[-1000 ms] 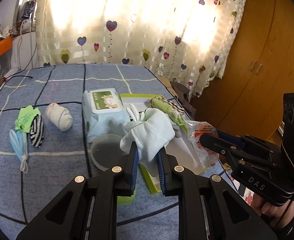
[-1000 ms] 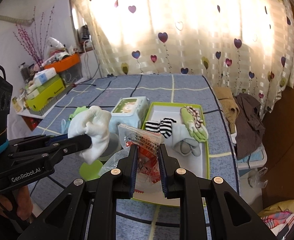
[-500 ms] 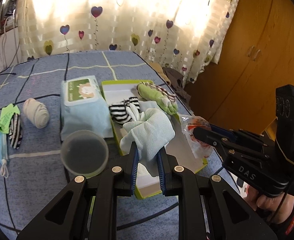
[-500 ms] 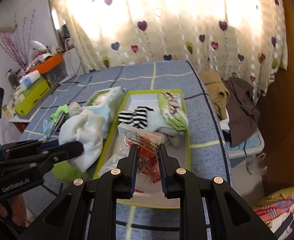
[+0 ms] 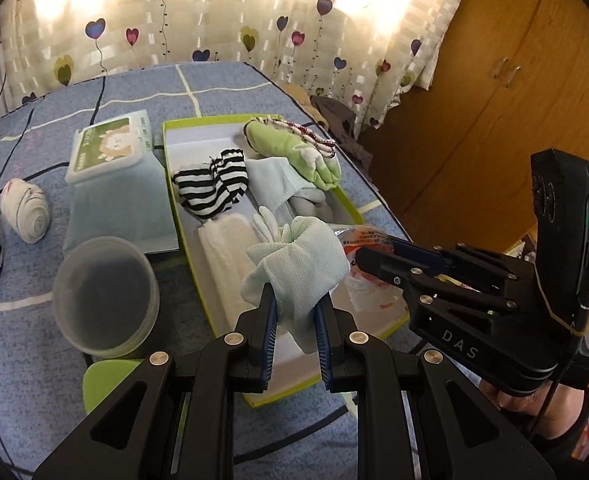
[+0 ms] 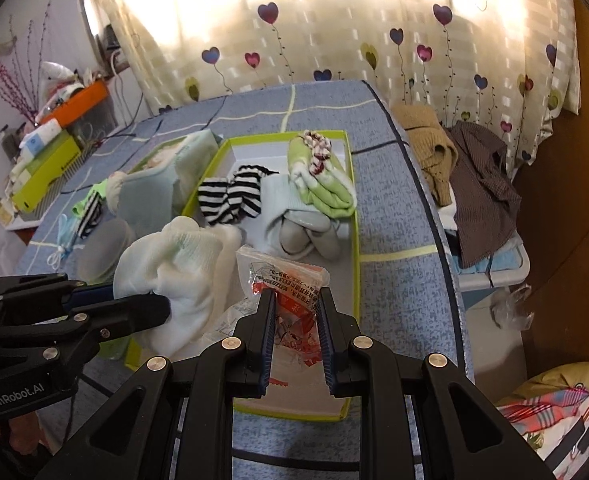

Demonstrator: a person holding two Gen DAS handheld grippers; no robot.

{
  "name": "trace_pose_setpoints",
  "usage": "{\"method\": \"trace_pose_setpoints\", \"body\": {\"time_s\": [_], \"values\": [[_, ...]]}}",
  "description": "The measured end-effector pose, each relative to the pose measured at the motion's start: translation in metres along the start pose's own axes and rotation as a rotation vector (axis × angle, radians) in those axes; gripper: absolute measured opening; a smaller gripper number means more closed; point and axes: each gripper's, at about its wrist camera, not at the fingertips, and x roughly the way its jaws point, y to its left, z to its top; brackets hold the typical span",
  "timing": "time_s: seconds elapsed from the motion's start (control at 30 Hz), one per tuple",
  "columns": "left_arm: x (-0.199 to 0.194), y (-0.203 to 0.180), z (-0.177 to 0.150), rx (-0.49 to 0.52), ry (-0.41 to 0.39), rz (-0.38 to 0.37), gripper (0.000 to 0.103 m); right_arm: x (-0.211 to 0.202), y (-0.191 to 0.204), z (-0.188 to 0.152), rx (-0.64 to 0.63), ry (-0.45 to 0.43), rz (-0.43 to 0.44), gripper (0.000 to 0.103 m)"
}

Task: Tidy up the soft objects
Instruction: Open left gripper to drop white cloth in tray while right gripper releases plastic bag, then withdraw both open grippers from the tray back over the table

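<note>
Both black grippers have blue-lined jaws, silver rivets and white lettering, "DAS" and "GenRobot.AI".

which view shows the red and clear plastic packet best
The right wrist view: the red and clear plastic packet sits centred between the right gripper pads. In the left wrist view the pale white sock and that gripper hide most of it.

Ahead of the left gripper (image 5: 293, 312), the near half of the green box (image 5: 171, 184) lay mostly bare, with only a flat white cloth (image 5: 224, 256) on its floor. Farther in, the striped socks (image 5: 210, 188), a pale blue cloth (image 5: 272, 184) and a green bundle (image 5: 294, 148) filled the far half. To its left, a round tub (image 5: 106, 292) and a wipes pack (image 5: 114, 184) blocked the way; the right gripper (image 5: 374, 258) crowded close on its right.
</note>
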Motion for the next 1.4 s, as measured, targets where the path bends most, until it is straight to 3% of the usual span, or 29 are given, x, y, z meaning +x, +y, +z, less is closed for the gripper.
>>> {"method": "trace_pose_setpoints", "body": {"time_s": [0.17,0.3,0.4,0.6,0.8,0.9,1.4], "values": [[0.009,0.0,0.004,-0.005,0.012,0.008,0.019,0.009,-0.005,-0.001,-0.002,0.027,-0.008,0.02],[0.017,0.0,0.006,-0.011,0.028,0.009,0.019,0.011,-0.006,-0.002,-0.008,0.031,-0.015,0.037],[0.021,0.0,0.007,-0.016,0.033,0.011,0.019,0.004,-0.007,-0.001,-0.01,0.006,-0.014,0.041],[0.028,-0.006,0.012,-0.009,0.035,0.001,0.023,-0.01,-0.016,0.0,0.006,-0.025,-0.028,0.042],[0.037,-0.01,0.024,-0.007,0.011,-0.011,0.041,-0.015,-0.022,0.0,0.015,-0.019,-0.038,0.042],[0.04,-0.009,0.026,-0.017,0.012,-0.026,0.042,-0.018,-0.026,-0.001,0.02,-0.017,-0.048,0.042],[-0.032,0.002,0.005,-0.029,-0.086,-0.058,0.042,-0.052,0.012,-0.005,-0.011,-0.055,-0.086,0.042]]}}
